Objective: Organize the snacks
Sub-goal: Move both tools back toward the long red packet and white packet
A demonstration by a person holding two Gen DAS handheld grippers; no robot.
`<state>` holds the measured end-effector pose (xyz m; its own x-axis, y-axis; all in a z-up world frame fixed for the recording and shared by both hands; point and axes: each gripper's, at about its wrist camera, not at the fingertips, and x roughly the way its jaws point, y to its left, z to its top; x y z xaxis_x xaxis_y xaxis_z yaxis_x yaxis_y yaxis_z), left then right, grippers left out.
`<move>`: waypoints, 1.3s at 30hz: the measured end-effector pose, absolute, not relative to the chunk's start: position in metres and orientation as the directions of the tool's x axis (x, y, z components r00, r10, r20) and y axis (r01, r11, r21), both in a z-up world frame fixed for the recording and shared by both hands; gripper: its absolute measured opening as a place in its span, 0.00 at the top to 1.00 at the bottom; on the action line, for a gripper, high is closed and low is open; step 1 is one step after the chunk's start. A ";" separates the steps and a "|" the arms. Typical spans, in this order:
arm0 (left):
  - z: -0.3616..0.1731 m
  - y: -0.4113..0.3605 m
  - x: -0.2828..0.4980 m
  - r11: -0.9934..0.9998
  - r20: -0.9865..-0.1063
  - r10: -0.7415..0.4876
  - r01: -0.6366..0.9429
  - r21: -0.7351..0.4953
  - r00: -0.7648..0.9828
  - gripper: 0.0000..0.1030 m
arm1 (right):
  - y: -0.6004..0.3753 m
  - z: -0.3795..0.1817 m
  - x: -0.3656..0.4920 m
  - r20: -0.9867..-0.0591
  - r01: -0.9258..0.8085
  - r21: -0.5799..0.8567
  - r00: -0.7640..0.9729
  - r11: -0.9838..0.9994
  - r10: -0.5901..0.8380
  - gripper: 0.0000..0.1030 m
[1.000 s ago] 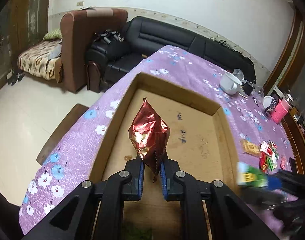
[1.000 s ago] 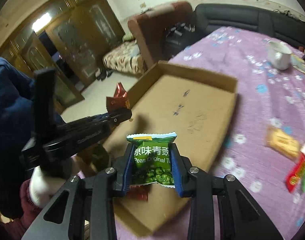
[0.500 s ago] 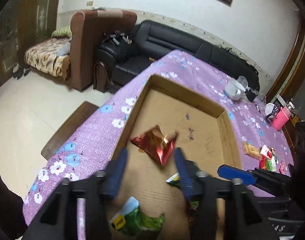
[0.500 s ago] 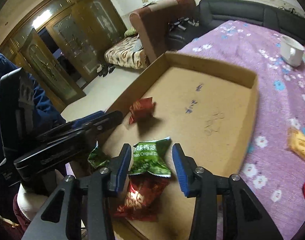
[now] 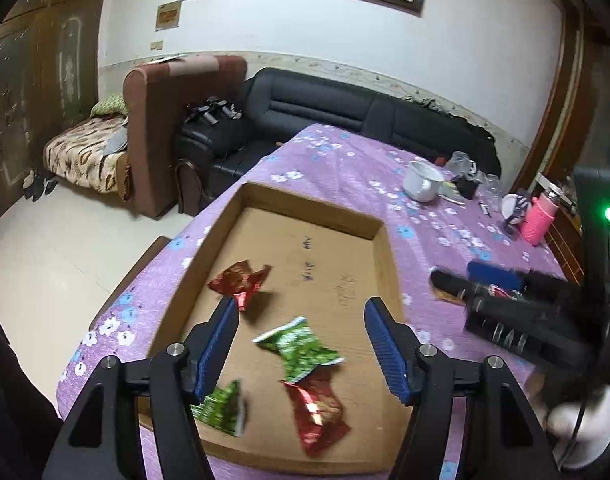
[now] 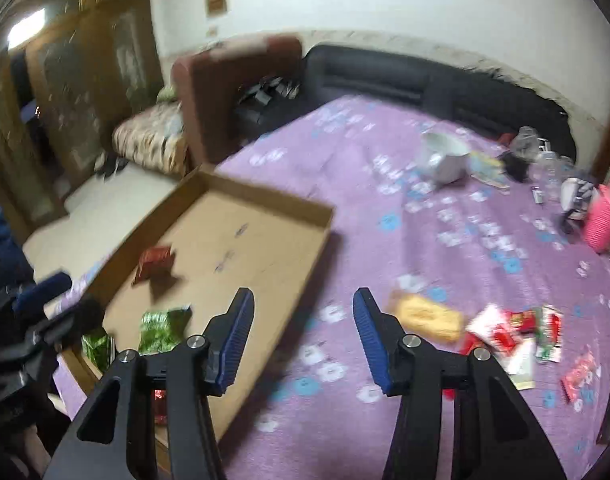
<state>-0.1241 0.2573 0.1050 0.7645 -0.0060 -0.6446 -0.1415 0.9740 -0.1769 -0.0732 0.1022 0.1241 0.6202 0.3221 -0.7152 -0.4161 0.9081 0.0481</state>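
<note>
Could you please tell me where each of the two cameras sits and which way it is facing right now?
Left wrist: on the left gripper, looking down into the cardboard tray; its opening jaws are empty, right gripper alongside.
Right wrist: on the right gripper, facing the purple tablecloth and loose snacks; jaws opening, empty.
Shared: tray, red packet, white mug.

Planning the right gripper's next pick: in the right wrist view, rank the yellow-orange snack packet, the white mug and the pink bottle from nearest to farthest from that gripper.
1. Yellow-orange snack packet: just right of the right gripper, on the purple cloth.
2. White mug: mid-table, ahead.
3. Pink bottle: far right edge.
</note>
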 end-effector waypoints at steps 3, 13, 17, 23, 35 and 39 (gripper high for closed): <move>0.110 0.246 -0.127 0.977 -0.640 -0.011 -0.129 -0.171 0.768 0.29 | 0.073 0.121 -0.083 -0.707 -0.413 0.069 0.622 0.908 0.336 0.48; 0.085 0.180 -0.115 0.967 -0.696 -0.208 0.037 -0.252 0.688 0.27 | -0.105 0.062 -0.096 -0.756 -0.167 0.218 0.595 0.962 0.275 0.48; 0.071 0.150 -0.102 0.933 -0.717 -0.335 0.113 -0.340 0.611 0.27 | -0.152 0.057 -0.072 -0.742 -0.077 0.370 0.576 0.926 0.344 0.48; 0.078 0.133 -0.056 0.860 -0.717 -0.469 0.082 -0.503 0.516 0.28 | -0.121 0.085 -0.030 -0.658 -0.188 0.511 0.542 0.839 0.523 0.48; 0.072 0.143 -0.083 0.906 -0.746 -0.376 0.050 -0.419 0.550 0.27 | -0.046 0.083 -0.027 -0.666 -0.341 0.474 0.464 0.812 0.584 0.47; 0.080 0.135 -0.084 0.930 -0.739 -0.338 0.087 -0.357 0.583 0.27 | -0.036 0.073 -0.046 -0.749 -0.393 0.190 0.534 0.900 0.392 0.48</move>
